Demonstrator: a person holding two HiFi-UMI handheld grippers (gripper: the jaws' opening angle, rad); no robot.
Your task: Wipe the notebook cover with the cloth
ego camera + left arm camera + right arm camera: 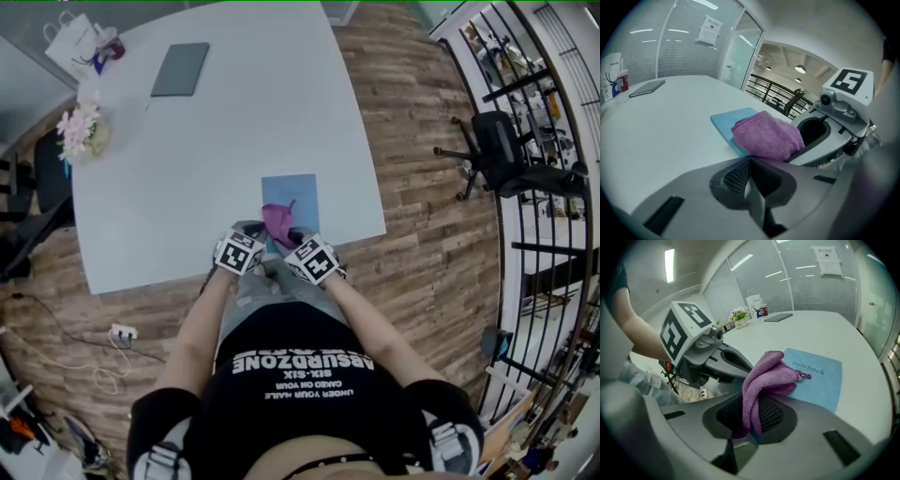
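Black T-shirt (300, 403), white lettering, grey left hand-held gripper (750, 164) and right hand-held gripper (750, 416), black-and-white marker cubes (238, 252)

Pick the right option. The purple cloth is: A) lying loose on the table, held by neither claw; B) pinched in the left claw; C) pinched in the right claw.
C: the right gripper view shows the cloth clamped between the closed jaws of the right claw, while the left claw is shut on nothing.
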